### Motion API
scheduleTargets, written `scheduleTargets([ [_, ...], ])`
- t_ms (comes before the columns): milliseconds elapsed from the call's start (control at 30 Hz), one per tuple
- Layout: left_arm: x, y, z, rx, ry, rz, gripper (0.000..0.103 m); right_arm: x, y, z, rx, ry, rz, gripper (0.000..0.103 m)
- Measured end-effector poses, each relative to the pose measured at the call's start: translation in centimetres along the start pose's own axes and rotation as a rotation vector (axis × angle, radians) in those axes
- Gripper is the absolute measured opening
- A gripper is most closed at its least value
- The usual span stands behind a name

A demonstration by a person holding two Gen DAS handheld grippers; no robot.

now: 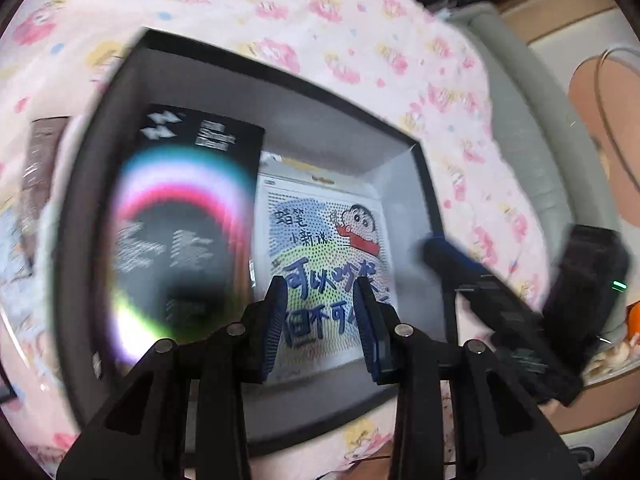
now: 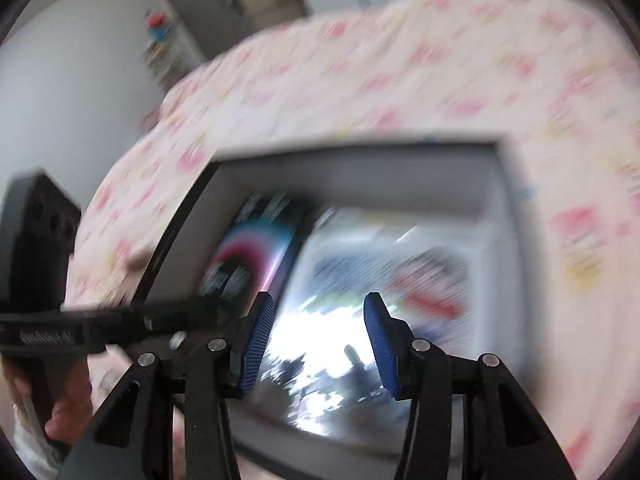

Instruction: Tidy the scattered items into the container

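A black-rimmed box (image 1: 432, 184) with grey inner walls lies on a pink floral sheet. Inside it lie a black packet with a rainbow arc (image 1: 180, 232) on the left and a white cartoon-printed packet (image 1: 332, 240) on the right. My left gripper (image 1: 320, 292) is open and empty, hovering over the cartoon packet. My right gripper (image 2: 318, 308) is open and empty above the same box (image 2: 360, 148); its view is blurred. The black packet (image 2: 256, 248) and the cartoon packet (image 2: 400, 272) show there too. The right gripper also shows in the left wrist view (image 1: 440, 248) at the box's right rim.
A brown packet (image 1: 40, 176) lies on the sheet (image 1: 320, 20) left of the box. A grey bed edge (image 1: 532, 112) and wooden floor are at the right. The left gripper's body and a hand (image 2: 68, 412) show at the left of the right wrist view.
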State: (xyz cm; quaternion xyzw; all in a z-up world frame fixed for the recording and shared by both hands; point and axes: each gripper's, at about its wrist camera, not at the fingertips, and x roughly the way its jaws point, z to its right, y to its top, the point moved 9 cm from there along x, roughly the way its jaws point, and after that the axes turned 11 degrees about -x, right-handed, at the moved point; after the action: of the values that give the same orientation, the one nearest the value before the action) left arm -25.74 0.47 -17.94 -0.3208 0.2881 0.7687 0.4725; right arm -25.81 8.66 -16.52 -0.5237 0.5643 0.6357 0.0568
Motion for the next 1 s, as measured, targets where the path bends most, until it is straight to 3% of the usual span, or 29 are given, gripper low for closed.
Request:
scheduleTargets([
  [100, 1.9, 1.7, 0.0, 0.012, 0.109, 0.003, 0.033, -1.8, -0.2, 2.2, 0.028, 0.001, 0.047, 0.044],
  [167, 3.1, 2.8, -0.4, -0.036, 0.156, 0.004, 0.033, -1.6, -0.4, 3.6, 0.053, 0.005, 0.032, 0.044],
  [300, 4.3, 3.3, -3.1, -0.112, 0.302, 0.002, 0.022, -1.2, -0.3, 4.6, 0.101, 0.027, 0.01, 0.044],
  [400, 4.2, 2.7, -3.4, -0.11, 0.269, -0.015, 0.023, -1.0, -0.2, 4.1, 0.088, 0.033, 0.011, 0.044],
  [500, 2.8, 3.4, -3.0, -0.068, 0.229, 0.033, 0.023, -0.3, -0.2, 2.8, 0.054, 0.048, 0.009, 0.044],
  [600, 2.0, 5.1, -3.7, -0.08, 0.237, 0.078, 0.023, 0.3, -0.6, 1.6, 0.034, 0.072, -0.019, 0.044],
  [667, 2.5, 5.0, -4.6, -0.118, 0.266, 0.027, 0.023, 1.3, -0.7, 0.9, 0.029, 0.1, -0.05, 0.044],
  [733, 3.2, 3.4, -4.0, -0.097, 0.225, -0.03, 0.024, 2.3, -0.5, 0.7, 0.018, 0.094, -0.087, 0.044],
  [933, 5.1, 0.6, -4.1, -0.073, 0.223, -0.092, 0.024, 3.4, 0.7, 1.0, 0.012, 0.042, -0.115, 0.044],
  [967, 5.1, 0.7, -4.0, -0.075, 0.222, -0.094, 0.026, 3.4, 0.9, 0.7, -0.002, 0.043, -0.119, 0.044],
  [1000, 5.1, 0.6, -3.7, -0.07, 0.215, -0.101, 0.036, 3.3, 1.3, 0.4, -0.024, 0.043, -0.118, 0.044],
])
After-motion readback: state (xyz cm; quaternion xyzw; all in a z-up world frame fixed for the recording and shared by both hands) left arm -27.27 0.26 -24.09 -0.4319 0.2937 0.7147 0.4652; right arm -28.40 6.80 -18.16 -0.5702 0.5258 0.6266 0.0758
